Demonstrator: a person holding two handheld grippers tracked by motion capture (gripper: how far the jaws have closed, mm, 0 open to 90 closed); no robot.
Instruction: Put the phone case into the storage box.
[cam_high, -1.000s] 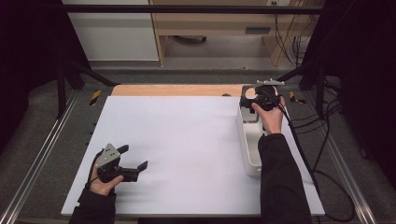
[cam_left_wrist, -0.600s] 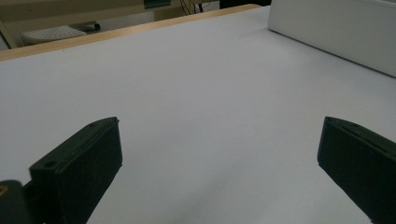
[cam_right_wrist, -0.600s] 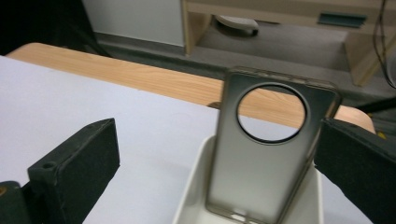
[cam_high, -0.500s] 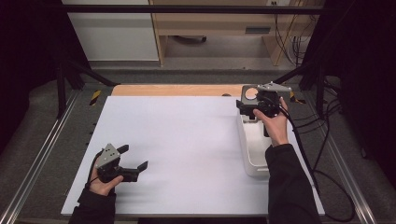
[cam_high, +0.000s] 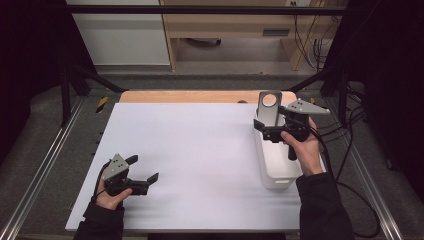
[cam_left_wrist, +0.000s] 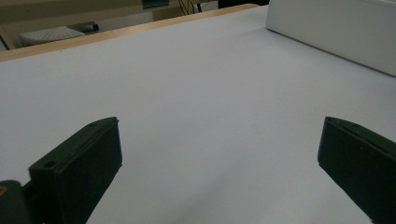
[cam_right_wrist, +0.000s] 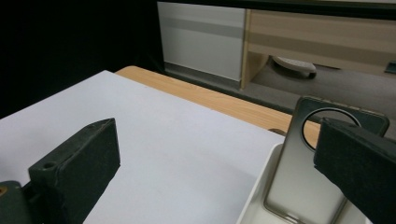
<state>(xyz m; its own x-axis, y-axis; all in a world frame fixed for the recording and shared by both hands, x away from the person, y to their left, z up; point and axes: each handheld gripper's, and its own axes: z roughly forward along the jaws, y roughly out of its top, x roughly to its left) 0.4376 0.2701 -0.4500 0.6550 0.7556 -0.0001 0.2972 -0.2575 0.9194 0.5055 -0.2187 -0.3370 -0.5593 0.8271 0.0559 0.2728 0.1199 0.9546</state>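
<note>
A grey metal plate (cam_high: 270, 106) with a round hole stands upright at the far end of a white bin (cam_high: 278, 170) on the right of the table. My right gripper (cam_high: 265, 129) hovers just in front of it, open; in the right gripper view the plate (cam_right_wrist: 299, 177) leans inside the bin (cam_right_wrist: 259, 189), partly behind the right jaw, and my right gripper (cam_right_wrist: 215, 128) holds nothing. Near the front left edge of the white sheet (cam_high: 200, 145) rests my left gripper (cam_high: 144, 168), open and empty. The left gripper view has my left gripper (cam_left_wrist: 219, 126) spread wide over bare sheet.
A strip of wooden tabletop (cam_high: 185, 96) runs along the far edge of the sheet. Cables (cam_high: 350, 150) trail off the right side. Metal rails (cam_high: 45, 170) flank the table. The bin's side wall (cam_left_wrist: 336, 32) lies far ahead of the left gripper.
My right gripper has drawn a little nearer and leftward at the bin's far end, and the plate now stands more upright. The left gripper has stayed still.
</note>
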